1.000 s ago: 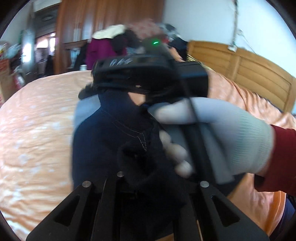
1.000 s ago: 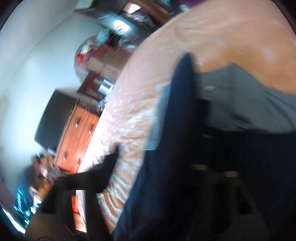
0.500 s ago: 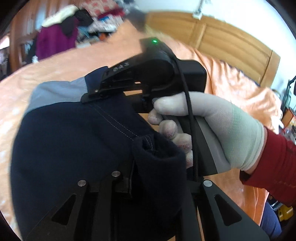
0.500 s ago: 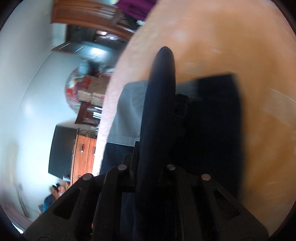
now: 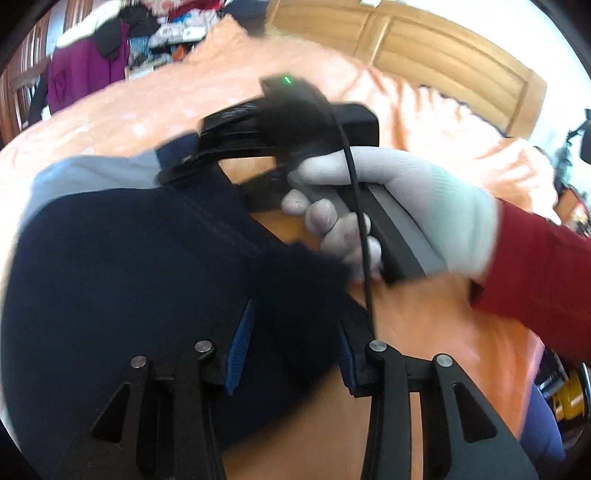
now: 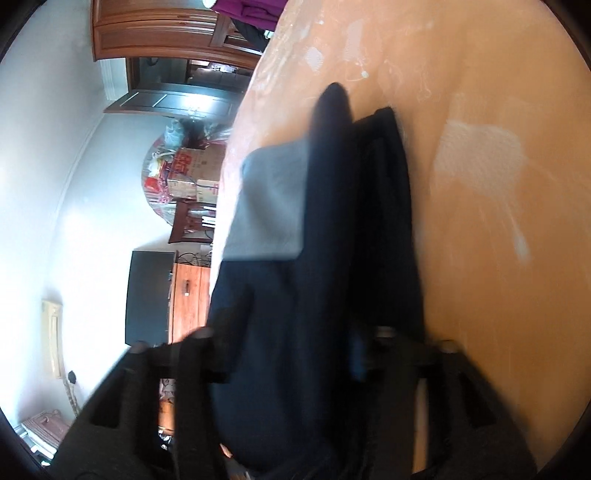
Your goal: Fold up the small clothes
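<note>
Navy-blue fabric fills most of both views: it's a small dark navy garment with a light grey panel (image 5: pixel 122 258), lying on the bed's orange bedspread with pale blotches (image 5: pixel 436 332).

In the left wrist view, the left claw (image 5: pixel 291 354) sits at the near edge of the garment. Its blue-padded fingers (image 5: pixel 238 350) are spread apart with a bunch of navy cloth between them, and the cloth doesn't look pinched tight. So I'd call that one open around the fabric rather than clamped.

Further away in that same view is the right claw (image 5: pixel 184 164), a black tool held by a hand in a white knit glove (image 5: pixel 413 199) with a dark red sleeve (image 5: pixel 546 269) behind it. A thin black cable (image 5: pixel 360 229) runs down past the glove. Its tip is on the far edge of the garment, right by the grey panel (image 5: pixel 92 177).

The right wrist view is rolled sideways and blurry. A ridge of navy cloth (image 6: pixel 332 229) stands up right between the right claw's fingers, so it looks clamped on the garment's edge.

Background stuff: a light wooden headboard (image 5: pixel 424 48) at the far right, a heap of clothes including a purple jacket (image 5: pixel 85 74) at the far left, and a brown wooden wardrobe (image 6: pixel 166 33) plus a black TV screen (image 6: pixel 149 295) in the right view.
</note>
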### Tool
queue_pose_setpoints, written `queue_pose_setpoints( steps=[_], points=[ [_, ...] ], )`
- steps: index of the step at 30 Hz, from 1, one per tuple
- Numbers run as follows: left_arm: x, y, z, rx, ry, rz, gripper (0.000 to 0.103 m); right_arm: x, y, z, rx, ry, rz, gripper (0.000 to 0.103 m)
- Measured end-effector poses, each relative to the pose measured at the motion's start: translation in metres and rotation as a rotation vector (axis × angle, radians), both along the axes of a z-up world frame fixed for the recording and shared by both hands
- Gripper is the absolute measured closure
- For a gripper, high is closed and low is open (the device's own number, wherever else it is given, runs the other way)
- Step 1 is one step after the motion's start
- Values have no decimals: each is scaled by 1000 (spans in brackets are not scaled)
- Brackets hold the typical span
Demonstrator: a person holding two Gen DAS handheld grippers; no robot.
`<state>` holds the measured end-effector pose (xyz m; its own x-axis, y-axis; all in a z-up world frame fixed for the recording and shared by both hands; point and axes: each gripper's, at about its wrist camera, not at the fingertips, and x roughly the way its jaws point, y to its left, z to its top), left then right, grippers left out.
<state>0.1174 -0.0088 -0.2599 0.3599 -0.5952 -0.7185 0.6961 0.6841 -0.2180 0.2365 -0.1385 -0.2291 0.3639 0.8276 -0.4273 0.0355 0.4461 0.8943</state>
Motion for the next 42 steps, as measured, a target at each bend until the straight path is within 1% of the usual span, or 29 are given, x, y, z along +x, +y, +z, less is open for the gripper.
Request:
queue_pose_setpoints(
  steps=[1,3,5,6,7,8,10,12,15,17,18,19,21,23,24,25,27,29,30,31,32,33,34,36,37,38,39,40,42],
  points=[
    [-14,16,9,-11,-21,6,57,-14,-1,8,-20,-8,5,39],
    [-38,48,22,-25,-51,46,57,-33,1,18,-53,-10,10,35],
    [-61,81,33,-28,-114,104,54,-57,7,28,-96,-11,11,34],
    [-73,101,35,-9,-155,148,53,-67,10,33,-112,-19,12,34],
    [-79,113,35,2,-171,176,52,-77,9,36,-126,-25,8,33],
    [-84,129,32,12,-181,215,52,-92,10,43,-140,-38,3,33],
    [-82,154,26,27,-181,282,49,-111,12,47,-113,-52,6,33],
    [-77,172,10,66,-143,328,48,-123,16,48,-104,-57,13,31],
    [-64,170,-11,64,-96,336,48,-133,28,42,-151,-46,16,28],
    [-48,166,-22,45,-97,318,48,-133,35,38,-145,-36,-10,28],
    [-41,160,-29,62,-96,305,48,-132,34,37,-141,-35,-25,27],
    [-32,152,-35,99,-94,308,48,-132,32,36,-136,-35,-45,28],
    [-17,144,-43,134,-94,324,48,-132,27,31,-117,-36,-91,28],
    [-8,141,-42,138,-96,338,46,-133,30,29,-147,-39,-106,29],
    [-4,140,-41,151,-114,341,45,-134,31,27,-156,-40,-112,29],
    [0,128,-45,160,-126,336,43,-135,32,27,-160,-46,-125,30],
    [3,125,-48,181,-144,325,43,-138,40,32,-202,-80,-155,30],
    [3,124,-54,186,-139,314,43,-145,46,36,-314,-134,-150,33],
    [4,124,-57,185,-128,310,43,-146,53,38,-351,-151,-142,33],
    [5,125,-57,179,-125,308,43,-148,59,40,-402,-175,-127,36],
    [7,125,-58,174,-121,306,43,-150,61,40,-427,-184,-123,39],
    [7,126,-58,169,-115,302,43,-150,59,37,-424,-177,-131,49],
    [9,125,-59,164,-107,297,43,-148,52,31,-396,-150,-159,68],
    [12,125,-59,165,-93,289,44,-149,38,23,-393,-109,-200,103],
    [11,124,-58,179,-97,283,49,-149,34,20,-389,-115,-205,103],
    [11,123,-57,207,-111,273,58,-149,32,21,-419,-125,-204,103],
    [9,122,-56,255,-136,266,62,-151,30,23,-452,-140,-202,103],
    [5,121,-56,315,-169,252,62,-151,26,24,-472,-148,-203,103],
    [-8,123,-60,414,-252,189,61,-149,18,16,-443,-128,-193,103]
  ],
)
